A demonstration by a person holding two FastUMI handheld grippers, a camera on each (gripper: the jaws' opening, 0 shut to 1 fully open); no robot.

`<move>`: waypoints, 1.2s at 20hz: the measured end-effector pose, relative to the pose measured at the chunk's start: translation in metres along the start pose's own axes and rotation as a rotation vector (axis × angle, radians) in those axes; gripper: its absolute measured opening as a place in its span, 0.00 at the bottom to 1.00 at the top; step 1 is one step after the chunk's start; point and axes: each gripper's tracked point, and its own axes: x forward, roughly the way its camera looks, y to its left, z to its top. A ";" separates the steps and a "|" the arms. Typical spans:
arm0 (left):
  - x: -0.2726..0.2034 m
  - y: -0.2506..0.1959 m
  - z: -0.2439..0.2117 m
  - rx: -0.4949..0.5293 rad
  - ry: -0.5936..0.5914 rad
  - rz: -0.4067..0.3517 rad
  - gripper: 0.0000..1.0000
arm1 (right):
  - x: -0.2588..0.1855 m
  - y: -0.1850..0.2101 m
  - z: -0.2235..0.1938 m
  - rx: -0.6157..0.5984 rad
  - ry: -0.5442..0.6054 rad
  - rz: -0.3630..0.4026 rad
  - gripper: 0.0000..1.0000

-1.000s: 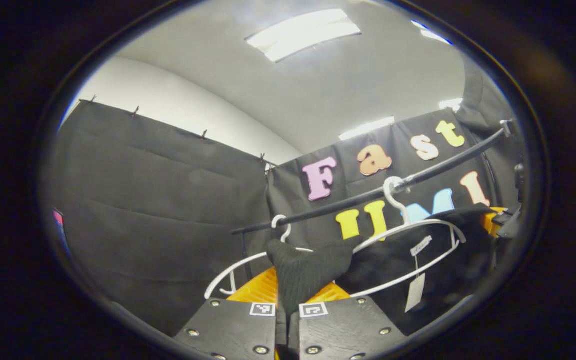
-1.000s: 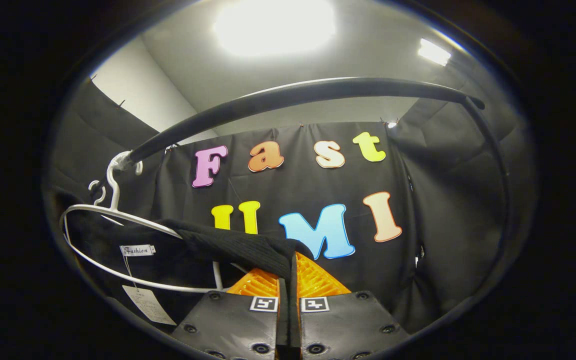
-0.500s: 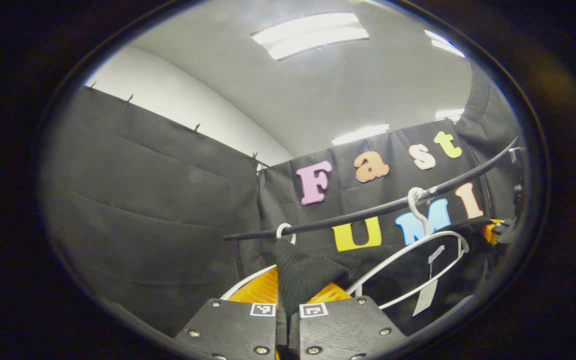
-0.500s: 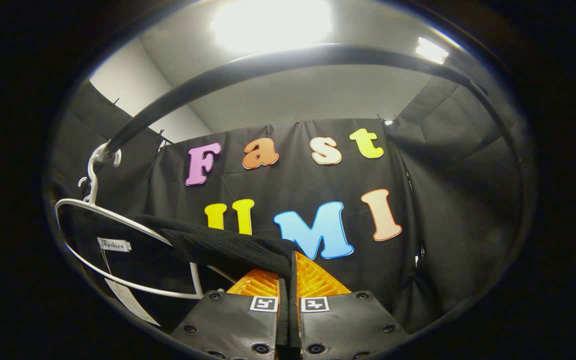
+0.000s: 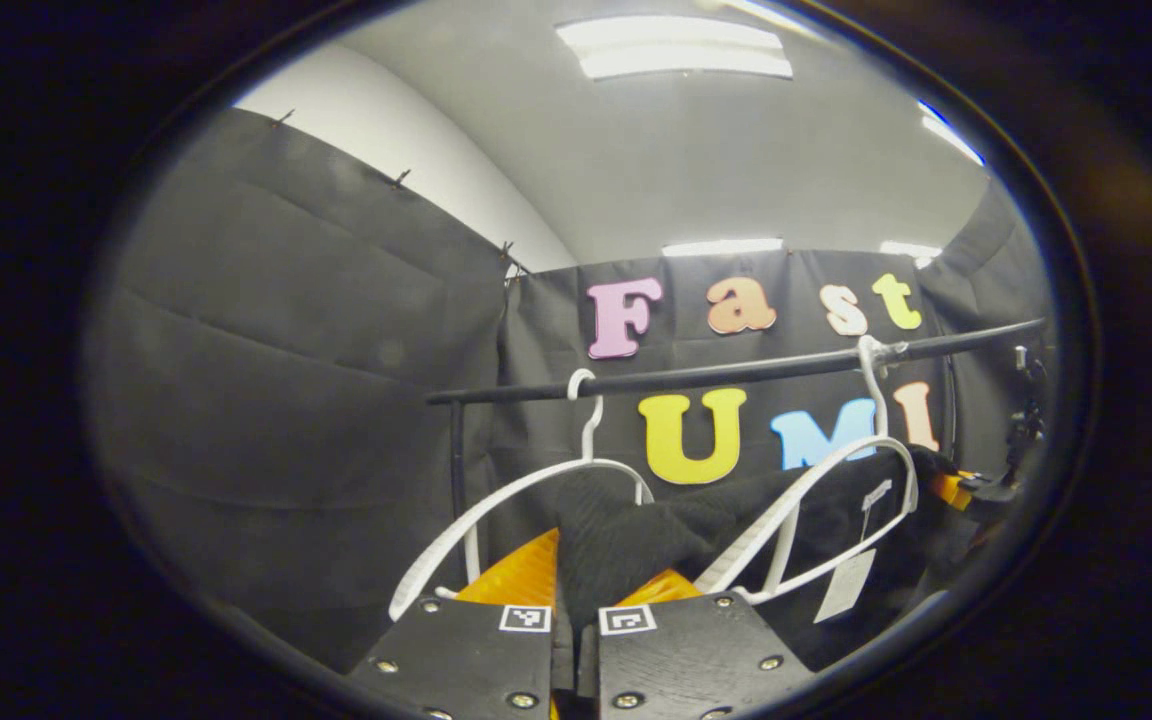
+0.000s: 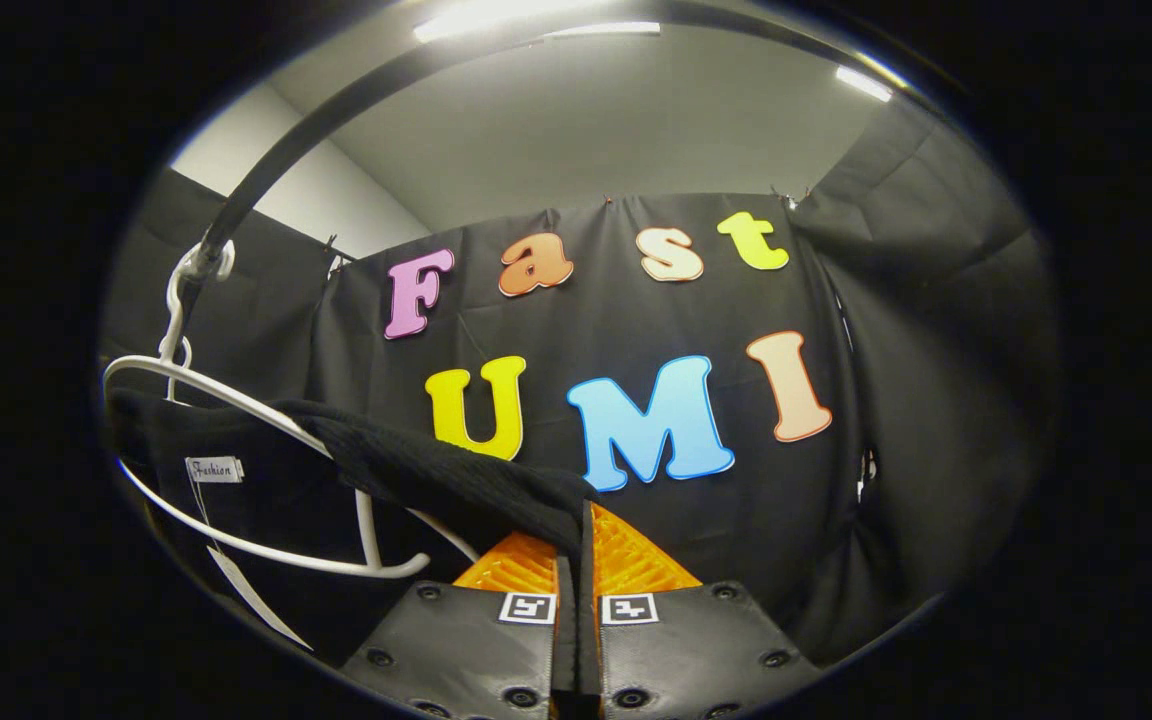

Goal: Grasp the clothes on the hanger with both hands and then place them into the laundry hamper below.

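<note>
A black knit garment [image 5: 616,540] stretches between my two grippers below the black rail [image 5: 736,372]. My left gripper [image 5: 584,578] is shut on one end of it. A white hanger [image 5: 841,470] hooked on the rail still passes through the garment's neck, where a paper tag [image 5: 844,585] dangles. My right gripper [image 5: 968,490] shows small at the far right, at the garment's other end. In the right gripper view, that gripper [image 6: 583,548] is shut on the black garment [image 6: 456,480], which runs left over the white hanger [image 6: 236,400] with its sewn label [image 6: 214,468].
A second white hanger [image 5: 526,480] hangs bare on the rail, just left of the garment. The rail [image 6: 336,110] arches overhead in the right gripper view, with its upright post [image 5: 456,470] at the left end. Black cloth walls close in behind and on both sides.
Both grippers have come down and tilted more level, still holding the garment. The rail now sits higher in the right gripper view, and the bare left hanger hangs upright.
</note>
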 end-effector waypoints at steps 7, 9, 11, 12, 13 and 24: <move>-0.007 0.002 -0.043 -0.021 0.088 -0.055 0.02 | 0.004 0.006 -0.041 0.163 0.192 0.076 0.03; -0.010 0.001 -0.054 -0.019 0.105 -0.064 0.03 | -0.001 0.006 -0.052 0.153 0.227 0.076 0.03; -0.012 0.003 -0.065 -0.005 0.124 -0.067 0.02 | -0.005 0.001 -0.065 0.132 0.265 0.055 0.02; -0.016 0.005 -0.065 -0.001 0.132 -0.062 0.02 | -0.005 -0.010 -0.075 0.118 0.301 0.015 0.00; -0.016 0.003 -0.069 0.001 0.143 -0.058 0.02 | -0.008 -0.018 -0.085 0.128 0.330 -0.005 0.02; -0.018 -0.021 -0.127 0.022 0.255 -0.024 0.02 | -0.076 -0.024 -0.137 0.013 0.426 0.031 0.03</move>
